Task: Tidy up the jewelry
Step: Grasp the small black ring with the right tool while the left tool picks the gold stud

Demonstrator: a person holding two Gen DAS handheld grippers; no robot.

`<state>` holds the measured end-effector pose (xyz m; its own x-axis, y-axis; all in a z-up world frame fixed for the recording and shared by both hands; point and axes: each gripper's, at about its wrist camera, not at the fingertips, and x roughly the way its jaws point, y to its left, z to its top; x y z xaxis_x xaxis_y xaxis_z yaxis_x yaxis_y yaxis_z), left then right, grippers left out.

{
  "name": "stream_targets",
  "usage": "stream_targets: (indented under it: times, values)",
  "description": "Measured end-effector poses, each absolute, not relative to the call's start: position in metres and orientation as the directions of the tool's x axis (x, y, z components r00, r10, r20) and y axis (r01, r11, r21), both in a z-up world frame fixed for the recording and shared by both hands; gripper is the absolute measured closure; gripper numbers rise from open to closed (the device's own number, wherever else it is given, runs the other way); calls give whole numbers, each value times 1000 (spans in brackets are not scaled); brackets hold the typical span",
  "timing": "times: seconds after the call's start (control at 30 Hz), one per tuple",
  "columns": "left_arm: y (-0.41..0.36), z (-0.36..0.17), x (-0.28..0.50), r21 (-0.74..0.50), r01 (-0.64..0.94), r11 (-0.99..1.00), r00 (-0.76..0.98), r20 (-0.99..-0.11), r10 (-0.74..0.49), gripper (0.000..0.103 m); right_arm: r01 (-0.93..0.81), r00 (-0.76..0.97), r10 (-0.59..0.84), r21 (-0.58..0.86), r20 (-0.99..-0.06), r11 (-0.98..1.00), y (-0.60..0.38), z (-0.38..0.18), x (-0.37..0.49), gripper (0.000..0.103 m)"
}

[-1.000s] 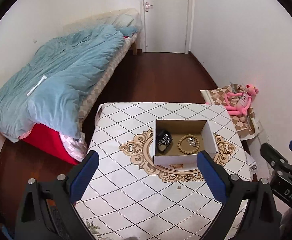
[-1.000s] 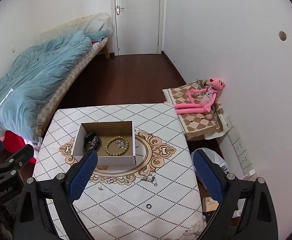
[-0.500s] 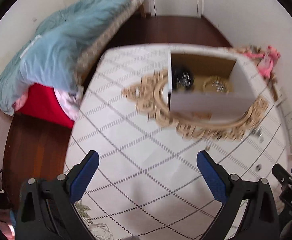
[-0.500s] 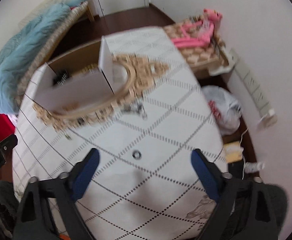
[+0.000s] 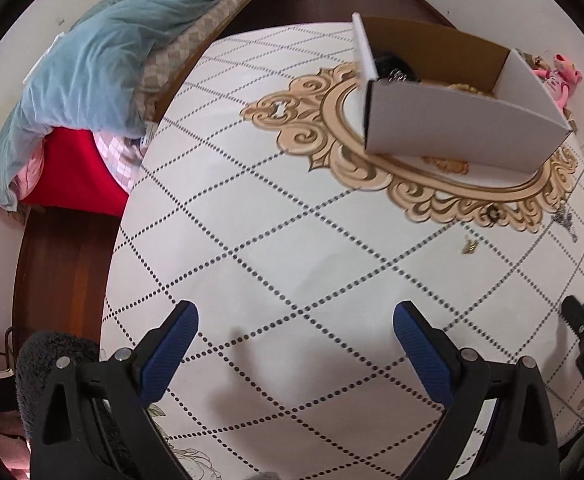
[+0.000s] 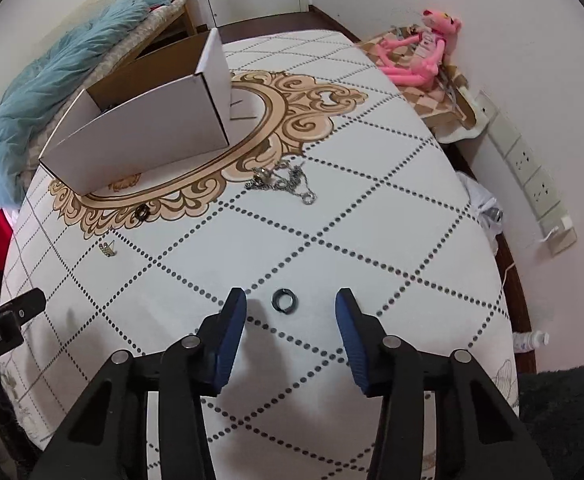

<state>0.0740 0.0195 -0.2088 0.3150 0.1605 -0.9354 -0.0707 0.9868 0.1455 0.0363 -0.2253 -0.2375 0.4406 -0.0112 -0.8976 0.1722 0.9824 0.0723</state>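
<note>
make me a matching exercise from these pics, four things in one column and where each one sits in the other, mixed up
Things:
1. dark ring
2. silver chain
3. gold clip
4. black jewelry

Places:
A. inside the box
B. between the right gripper's fingertips
C. on the cloth by the box's right corner
D. on the cloth before the box's left end

Pairs: 1-B, 2-C, 3-D, 4-A
</note>
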Motion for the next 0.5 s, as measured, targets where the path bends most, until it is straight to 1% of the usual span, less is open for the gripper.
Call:
stream_targets:
  times: [0.03,0.13,0.2,0.27,0.5]
  values:
    - [21,-211,74,145,-73,987,309,-937,160,3,167,445,-21,60,-895,984,-223,-237,37,57]
    - [22,-220,73,142,-76,987,282,-946,158,3,153,458,-60,12,-887,988,-216,-238,37,70]
    - [19,-222,73,138,-71,988,283,-947,153,3,144,468,-73,-6,-881,990,-214,-237,36,90]
    - [14,-222,75,123,-61,991,292,-947,135,3,141,473,-71,-4,-878,990,-214,-237,35,90]
    - [-21,-214,88,6,4,1000,362,-932,4,4,170,476,-63,21,-877,985,-226,-237,37,90]
